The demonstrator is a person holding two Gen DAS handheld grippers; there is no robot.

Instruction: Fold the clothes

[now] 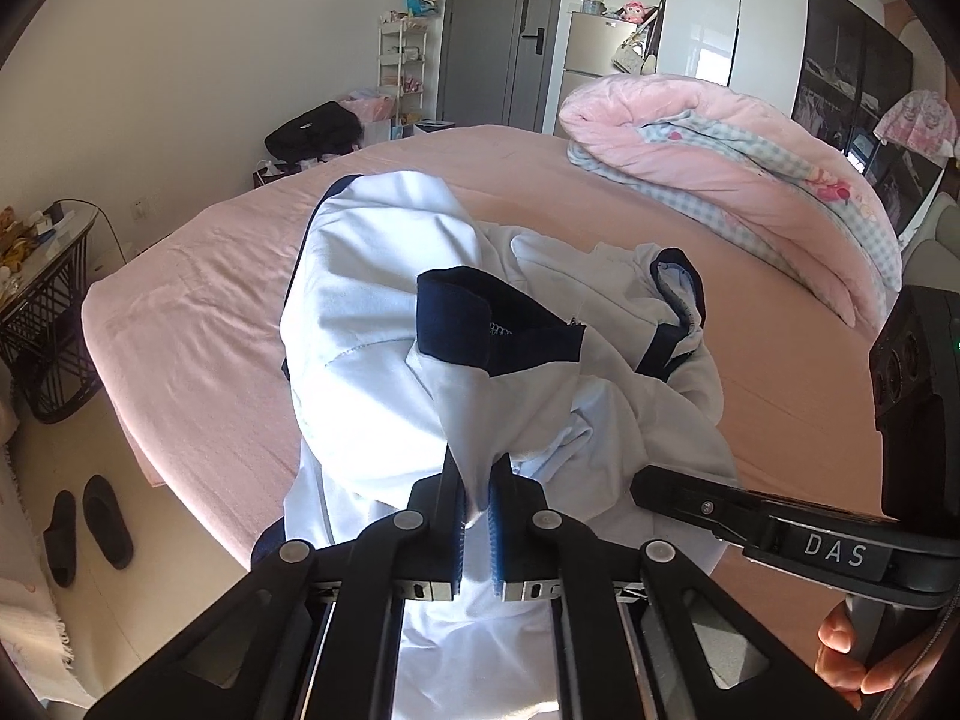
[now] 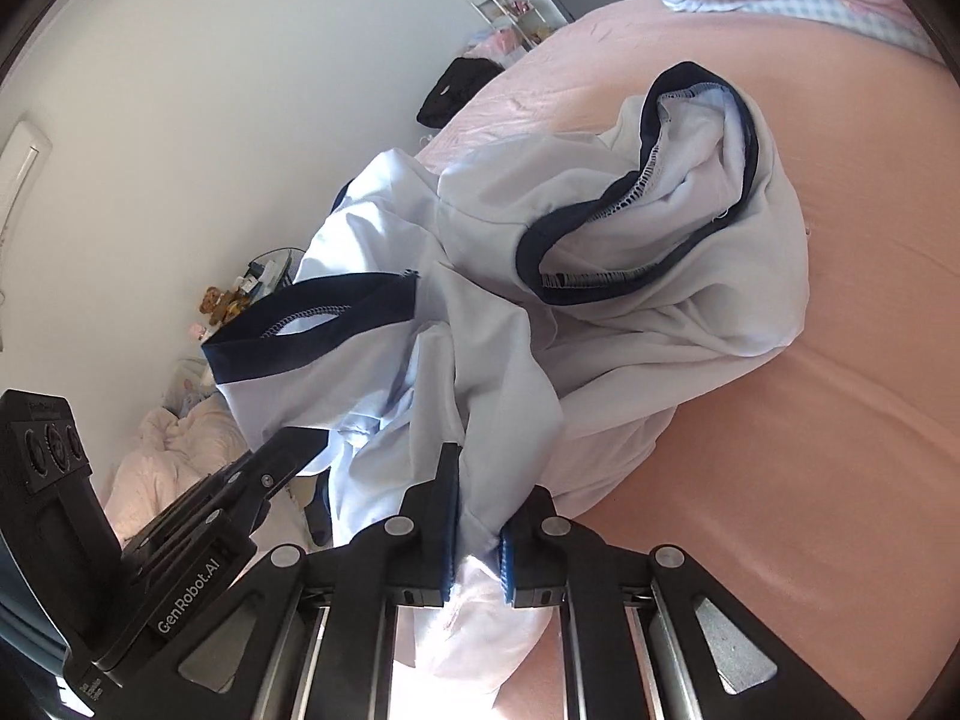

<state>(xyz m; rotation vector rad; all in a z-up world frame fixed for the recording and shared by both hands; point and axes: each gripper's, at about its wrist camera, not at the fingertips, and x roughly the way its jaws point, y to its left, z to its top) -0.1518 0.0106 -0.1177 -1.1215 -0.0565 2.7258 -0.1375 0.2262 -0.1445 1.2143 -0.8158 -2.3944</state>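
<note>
"DAS" is printed in pale letters on the black side of the right gripper (image 1: 660, 489), as seen from the left wrist. "GenRobot.AI" is printed in white along the black body of the left gripper (image 2: 300, 450), seen from the right wrist.

A crumpled shirt (image 1: 384, 312) lies on the bed (image 1: 198, 312), rolled quilt (image 1: 738, 162) behind it.

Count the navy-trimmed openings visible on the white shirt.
3. One navy cuff stands up mid-garment, a second navy band lies toward the rolled quilt, and a navy edge runs along the far side. Folds may hide more.
</note>
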